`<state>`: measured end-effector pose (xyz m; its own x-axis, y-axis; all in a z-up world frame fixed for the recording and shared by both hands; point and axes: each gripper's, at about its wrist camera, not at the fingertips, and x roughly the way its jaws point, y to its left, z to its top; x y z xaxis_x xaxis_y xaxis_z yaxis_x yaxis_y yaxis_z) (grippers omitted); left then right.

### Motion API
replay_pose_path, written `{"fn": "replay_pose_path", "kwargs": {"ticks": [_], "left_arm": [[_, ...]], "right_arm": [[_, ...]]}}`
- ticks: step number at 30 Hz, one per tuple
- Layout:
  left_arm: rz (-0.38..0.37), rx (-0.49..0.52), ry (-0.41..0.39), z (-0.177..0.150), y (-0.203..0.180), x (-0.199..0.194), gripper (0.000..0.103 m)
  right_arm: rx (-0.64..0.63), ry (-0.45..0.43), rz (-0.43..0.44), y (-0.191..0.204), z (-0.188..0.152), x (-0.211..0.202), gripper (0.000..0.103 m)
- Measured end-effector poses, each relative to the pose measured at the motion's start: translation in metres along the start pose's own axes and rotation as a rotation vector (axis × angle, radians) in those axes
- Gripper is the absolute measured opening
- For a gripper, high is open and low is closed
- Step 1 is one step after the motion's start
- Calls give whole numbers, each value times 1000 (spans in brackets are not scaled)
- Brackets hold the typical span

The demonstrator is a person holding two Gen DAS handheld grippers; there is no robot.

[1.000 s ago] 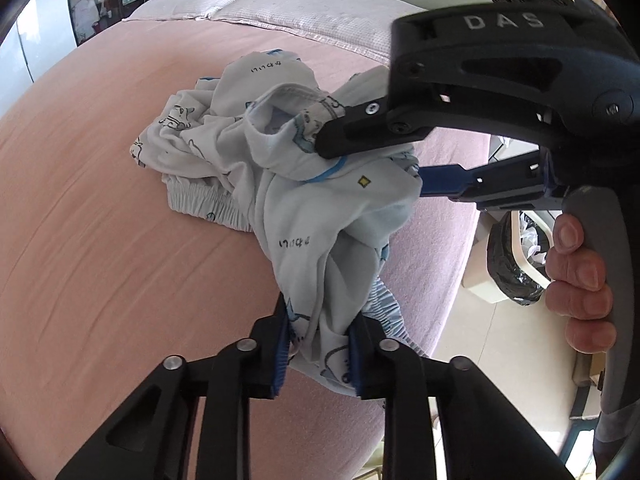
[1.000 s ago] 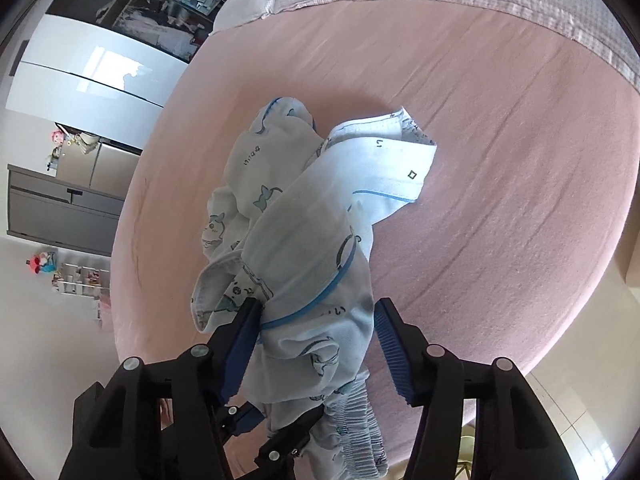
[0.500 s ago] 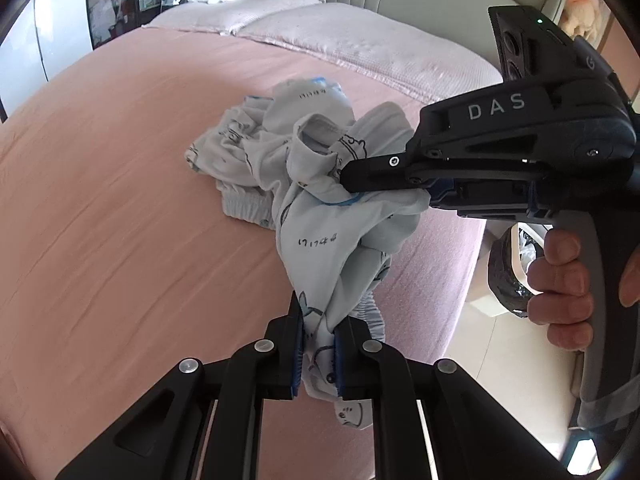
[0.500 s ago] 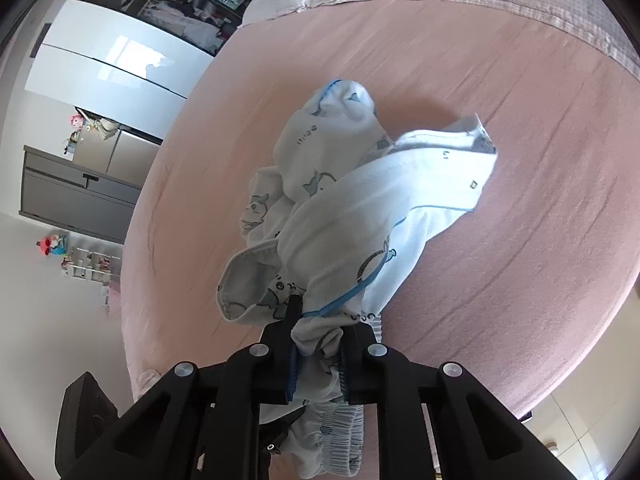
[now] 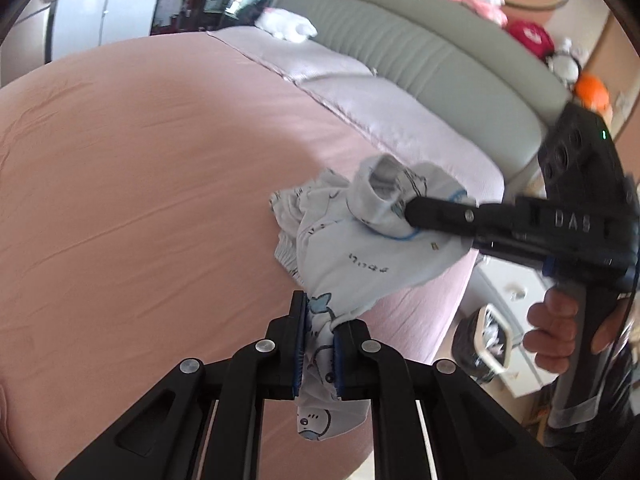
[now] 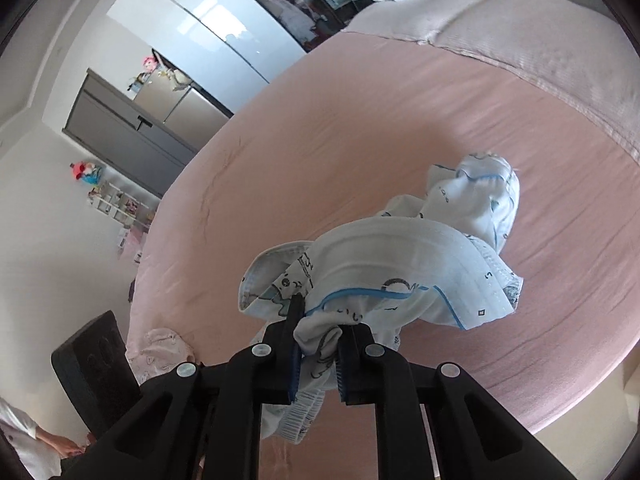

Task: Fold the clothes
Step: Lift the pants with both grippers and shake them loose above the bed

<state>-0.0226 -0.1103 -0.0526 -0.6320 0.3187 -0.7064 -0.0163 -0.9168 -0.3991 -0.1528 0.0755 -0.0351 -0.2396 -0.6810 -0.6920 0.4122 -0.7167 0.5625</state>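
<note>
A crumpled white child's garment [image 5: 360,256] with blue trim and small cartoon prints hangs bunched above the pink bed [image 5: 140,200]. My left gripper [image 5: 318,344] is shut on its lower part. My right gripper [image 6: 318,354] is shut on another bunch of the same garment [image 6: 400,264]; in the left wrist view it [image 5: 416,210] comes in from the right and pinches the upper folds. The far end of the garment droops toward the sheet. How the cloth is layered inside the bunch is hidden.
Two pale pillows [image 5: 360,92] and a grey padded headboard [image 5: 440,52] lie at the back, with plush toys [image 5: 520,32] above. The bed's right edge drops to a floor with a bin [image 5: 484,344]. A pink garment [image 6: 160,356] lies at the bed's near left edge.
Both grippers have closed on the garment and lifted it off the bed. The views have tilted up toward the headboard, and the garment now hangs between the two grippers.
</note>
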Motion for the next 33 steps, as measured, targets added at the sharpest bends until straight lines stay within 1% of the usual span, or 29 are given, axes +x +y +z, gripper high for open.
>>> {"fn": "replay_pose_path", "kwargs": {"ticks": [2,5,9,12,17,22,24,26,28,31,33], "left_arm": [[-7,-5,-23,5,5,-15,9],[-12,-4,-38,6,9,-35,9],[-31,8,-50,7,15,-68,9],[-46,40,-71,6,12,-88,9],[-42,78,-94,14,5,-116,9],[-48,124,-99,23,-8,-145,9],[-55,147,-109,27,-15,-159,9],[-70,167,-123,30,-22,-173,9],[-85,169,-131,31,-27,-184,9],[-102,174,-128,27,-30,-184,9],[-100,166,-95,20,-28,-175,9]], "right_arm": [[-49,-1,8,17,1,-7,12],[-128,-15,18,42,0,-21,12],[-194,-23,51,57,-11,-47,12],[-235,-37,75,79,-14,-58,12],[-288,-56,99,108,-17,-60,12],[-358,-78,117,135,-20,-83,12],[-394,-100,123,147,-21,-96,12],[-438,-127,118,160,-23,-111,12],[-487,-134,103,174,-21,-123,12],[-544,-130,45,190,-19,-131,12],[-590,-116,-9,197,-18,-124,12]]}}
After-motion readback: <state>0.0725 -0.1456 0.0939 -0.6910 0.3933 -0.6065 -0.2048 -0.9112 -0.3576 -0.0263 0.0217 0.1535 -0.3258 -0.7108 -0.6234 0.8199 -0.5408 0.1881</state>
